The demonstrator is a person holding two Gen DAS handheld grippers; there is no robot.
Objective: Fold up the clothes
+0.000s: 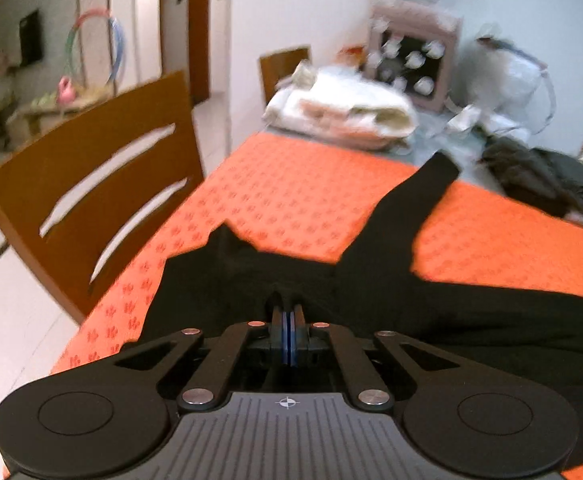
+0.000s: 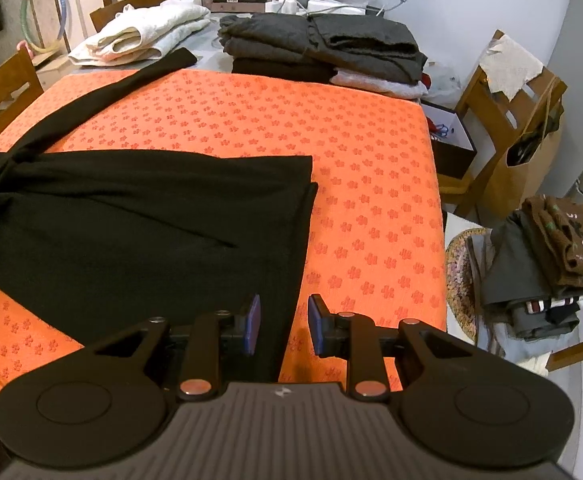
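Black long-sleeved garment (image 2: 139, 216) lies spread on the desk, on an orange cloth with a small flower print (image 2: 291, 120). One sleeve (image 2: 103, 92) stretches out toward the far left corner, its cuff just off the orange cloth. Body part is folded over on itself, hem edges stacked near desk middle.

Left tongs (image 1: 289, 320): clenched, blue pads pressed together, tips down over the black fabric (image 1: 331, 300). Cannot tell if any cloth is pinched between them, black on black and the view is blurred.

Right tongs (image 2: 283, 322): released, pads apart, nothing pressed. The garment's near edge runs between the pads, left pad over black fabric, right pad over bare orange cloth.

Far end of desk: folded white towels (image 2: 147, 32) on the left, a stack of folded dark grey clothes (image 2: 323, 48) to their right. Wooden chair (image 1: 91, 184) beside the desk's left side. Off the desk's right side, a pile of folded clothes (image 2: 543, 256) on a seat, brown paper bag (image 2: 531, 152) hanging on another chair.
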